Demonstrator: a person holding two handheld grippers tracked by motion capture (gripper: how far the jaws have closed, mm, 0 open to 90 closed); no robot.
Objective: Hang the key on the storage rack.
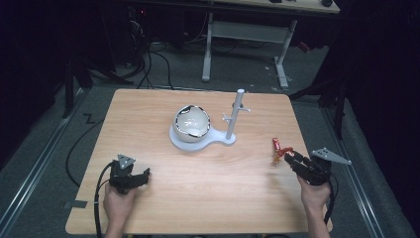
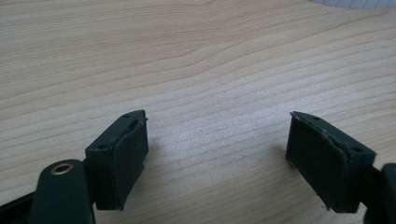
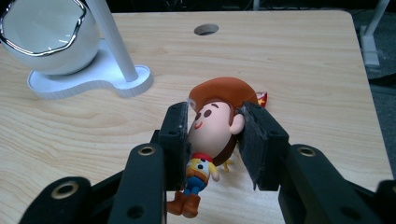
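Observation:
A small cowboy figure (image 3: 219,91) with a brown hat, big head and yellow shirt hangs between the black pads of my right gripper (image 3: 215,130), which is shut on its head. In the high view the figure (image 1: 279,152) sits at the tip of the right gripper (image 1: 288,156), just above the table near its right edge. A red tag (image 3: 262,97) pokes out behind the hat. My left gripper (image 1: 142,176) rests low at the table's front left. Its jaws stand wide apart over bare wood in the left gripper view (image 2: 217,149).
A white bowl with a jagged shiny rim (image 1: 192,123) sits on a white base (image 1: 218,140) with an upright pegged post (image 1: 236,111) at mid-table. The bowl (image 3: 46,32) and post (image 3: 114,42) lie ahead-left of the right gripper. A round hole (image 3: 206,29) is in the tabletop.

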